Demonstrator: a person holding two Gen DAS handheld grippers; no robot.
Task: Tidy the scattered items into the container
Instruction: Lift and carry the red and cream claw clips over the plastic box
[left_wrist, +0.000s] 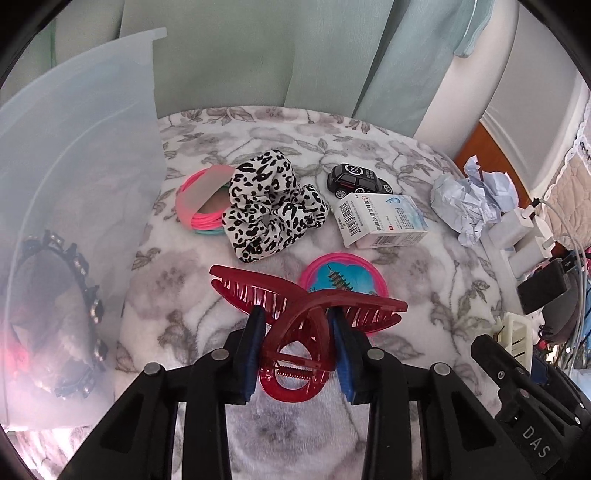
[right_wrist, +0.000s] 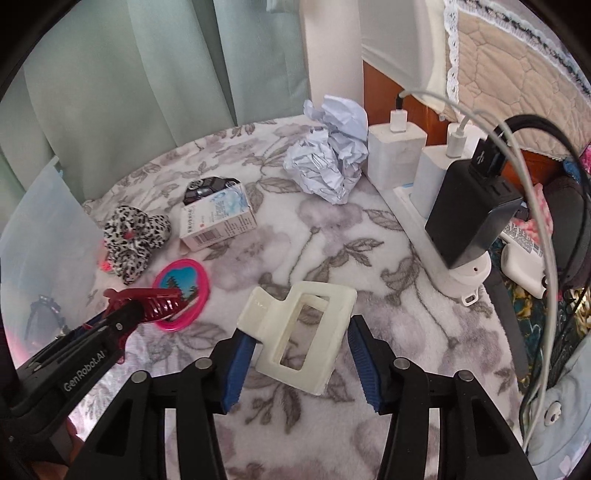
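Two close downward wrist views, shared blanket (left_wrist: 424, 295)

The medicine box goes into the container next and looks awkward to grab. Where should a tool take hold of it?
Grip the medicine box across its two long side faces, coming from above. It lies flat on the blanket, but the toy car sits tight against its far end, so approach from the near side.
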